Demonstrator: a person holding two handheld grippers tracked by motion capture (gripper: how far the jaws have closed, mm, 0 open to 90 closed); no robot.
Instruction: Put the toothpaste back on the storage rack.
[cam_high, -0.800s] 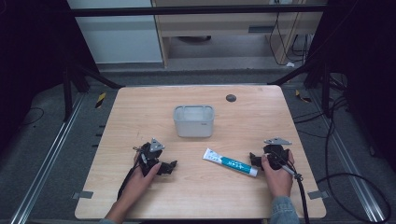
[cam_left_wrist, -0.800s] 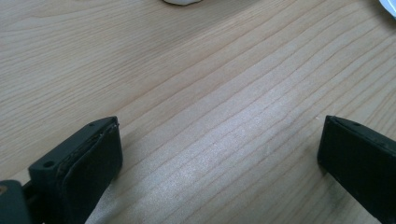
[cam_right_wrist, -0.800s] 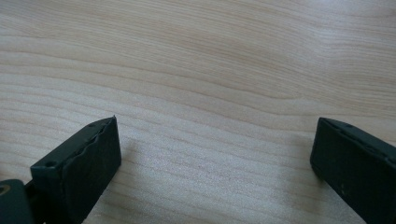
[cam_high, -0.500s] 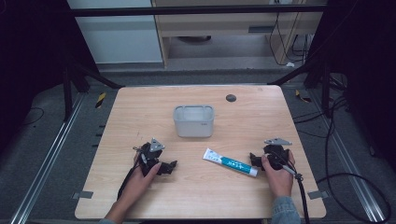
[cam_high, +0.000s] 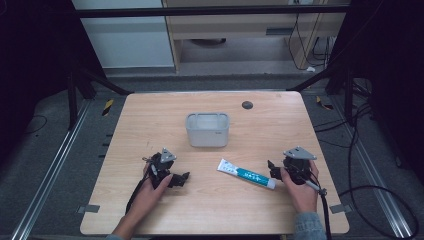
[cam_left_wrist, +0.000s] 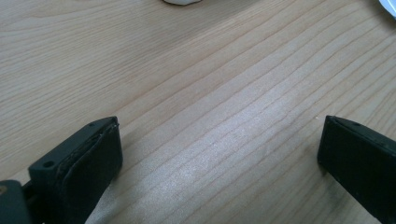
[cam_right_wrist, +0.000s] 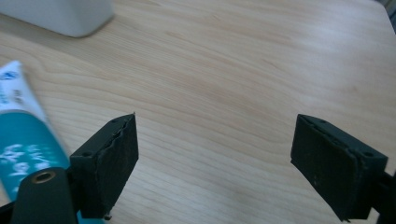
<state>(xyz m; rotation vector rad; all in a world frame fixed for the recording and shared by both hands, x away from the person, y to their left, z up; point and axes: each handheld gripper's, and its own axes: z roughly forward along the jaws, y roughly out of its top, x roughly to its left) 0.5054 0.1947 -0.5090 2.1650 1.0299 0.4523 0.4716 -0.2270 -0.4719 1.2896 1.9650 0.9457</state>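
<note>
Jaws of the left gripper (cam_high: 183, 178) and right gripper (cam_high: 270, 168) are held apart, empty; a white-and-teal tube (cam_high: 246, 174), possibly toothpaste, is positioned beside the right.

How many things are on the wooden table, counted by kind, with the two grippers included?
Toothpaste tube: 1
Grey container: 1
Small dark round thing near the far edge: 1
Grippers: 2, the left gripper and the right gripper
Total: 5

Bright tabletop, dark surroundings, soft focus
</note>
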